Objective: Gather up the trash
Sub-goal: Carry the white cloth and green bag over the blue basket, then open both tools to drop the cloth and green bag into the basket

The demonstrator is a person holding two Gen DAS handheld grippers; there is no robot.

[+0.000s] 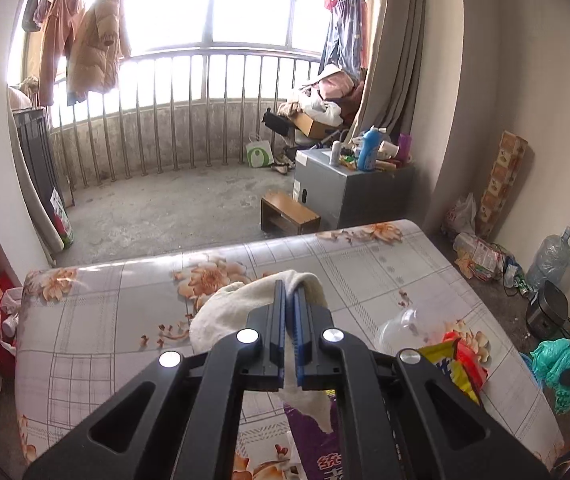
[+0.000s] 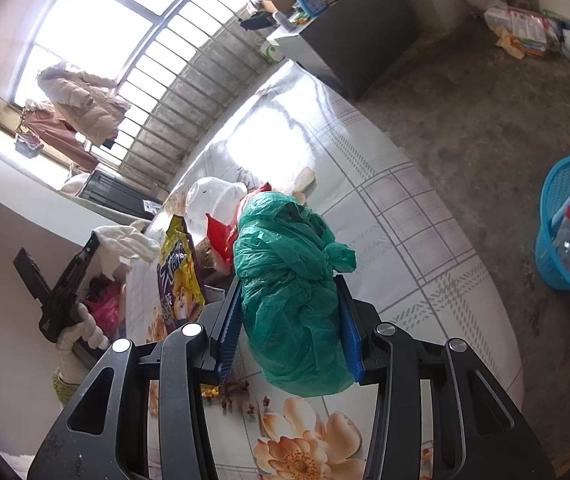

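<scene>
Left gripper is clamped on a white cloth, held above the floral tablecloth; cloth is draped over the blue pads and hangs below them. Right gripper is closed around a green plastic bag, knotted at the top, jaws pressed into both sides; bag is seen over the table near its right edge. Yellow-purple snack bag, red wrapper and clear plastic cup are lying just beside the green bag. Blue basket is on the floor, well apart, already holding packaging.
</scene>
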